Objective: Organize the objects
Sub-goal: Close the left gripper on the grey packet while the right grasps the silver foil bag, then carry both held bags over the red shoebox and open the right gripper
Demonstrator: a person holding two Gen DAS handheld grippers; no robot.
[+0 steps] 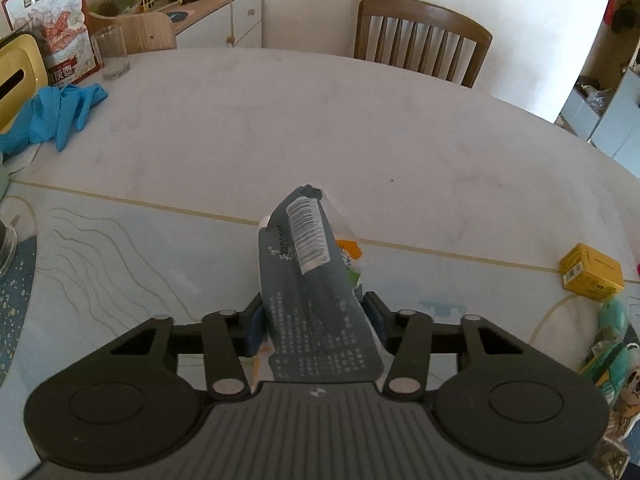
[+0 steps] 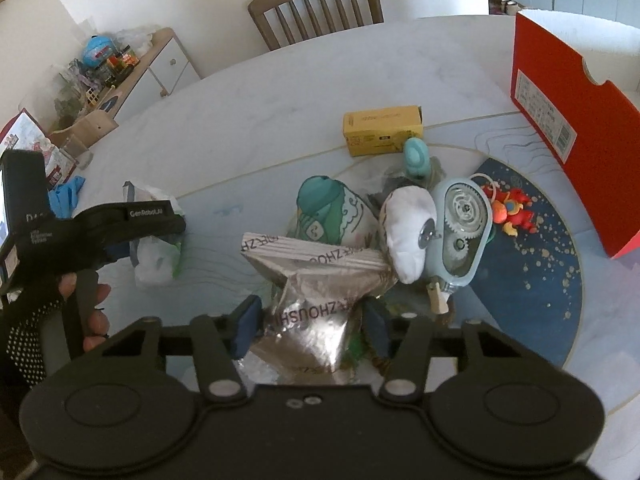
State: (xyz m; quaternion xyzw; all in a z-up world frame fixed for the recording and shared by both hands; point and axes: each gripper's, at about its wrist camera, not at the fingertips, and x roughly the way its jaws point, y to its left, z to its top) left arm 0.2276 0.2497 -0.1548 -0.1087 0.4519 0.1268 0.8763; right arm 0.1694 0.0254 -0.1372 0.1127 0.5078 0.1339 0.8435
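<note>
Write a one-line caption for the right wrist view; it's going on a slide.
Right gripper shut on a silver packet above toys on the table, red box beside.

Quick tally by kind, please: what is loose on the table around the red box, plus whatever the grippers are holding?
Packets in grippers: 2, grey packet, silver packet
Boxes: 2, red box, yellow box
Red toy figures: 1
Gear gadgets: 1
Total: 6

I see silver pouch (image 2: 308, 300): crinkled glossy foil. Dark packet (image 1: 316, 304): matt printed plastic film, paper barcode sticker. Table (image 1: 280, 120): smooth, pale, marble-look. Red box (image 2: 560, 120) and yellow box (image 2: 382, 130): matt cardboard. Chair (image 1: 424, 36): varnished wood. Blue gloves (image 1: 52, 116): thin rubbery.
</note>
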